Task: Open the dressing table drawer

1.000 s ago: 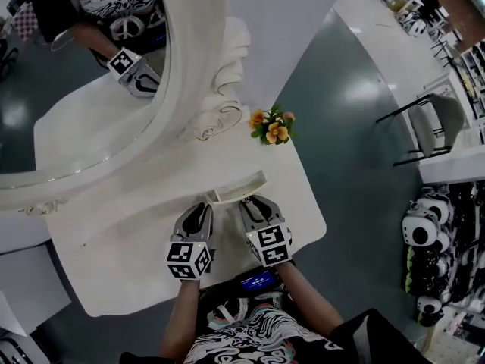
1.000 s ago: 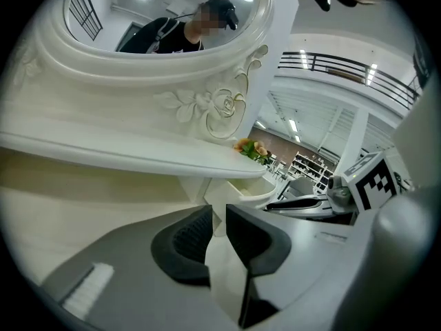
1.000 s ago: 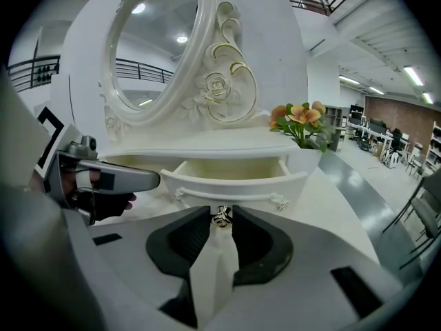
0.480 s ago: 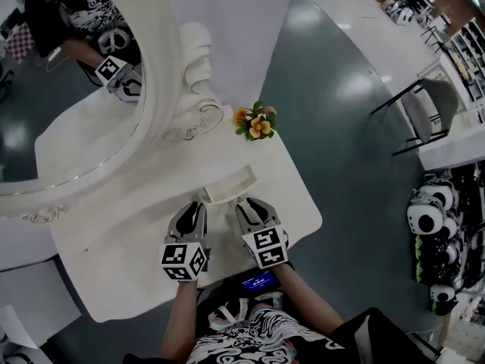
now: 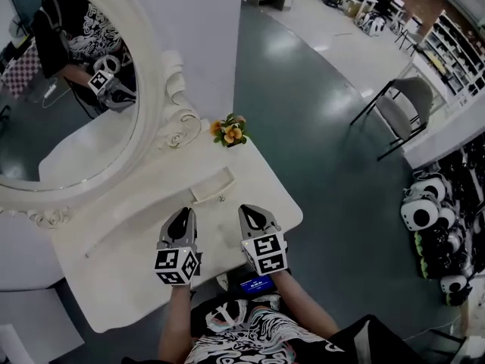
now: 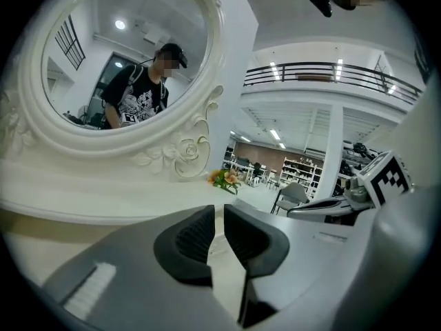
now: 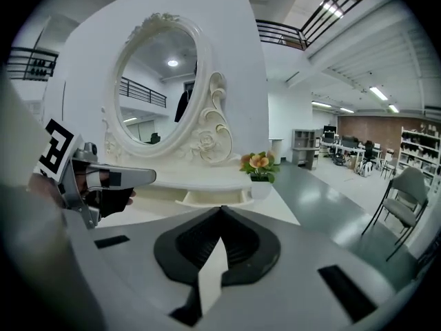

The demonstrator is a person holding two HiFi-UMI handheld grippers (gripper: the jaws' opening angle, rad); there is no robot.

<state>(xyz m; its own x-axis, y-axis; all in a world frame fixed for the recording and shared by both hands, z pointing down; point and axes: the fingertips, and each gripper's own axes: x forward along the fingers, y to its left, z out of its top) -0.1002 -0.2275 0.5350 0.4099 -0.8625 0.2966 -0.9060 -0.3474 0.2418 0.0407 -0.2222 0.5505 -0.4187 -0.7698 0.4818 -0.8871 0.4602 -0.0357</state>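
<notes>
White drawer (image 5: 212,186) sits open beyond the closed right claw (image 5: 251,211) and barely-parted left claw (image 5: 181,215).

Item: we list one dressing table (image 5: 121,237), set against a wall (image 5: 201,21).

- On its back edge, toward the left, we enter the mirror (image 5: 68,105), standing upright.
- Below the mirror's right end lies the drawer (image 5: 212,186), drawn out over the tabletop.
- Behind and right of the drawer, at the far right corner, is a flower pot (image 5: 229,133).
- Right of the table, well apart across the floor (image 5: 318,142), stands a chair (image 5: 398,112).
- Nearer us on that side is a rack of goods (image 5: 436,226).
</notes>
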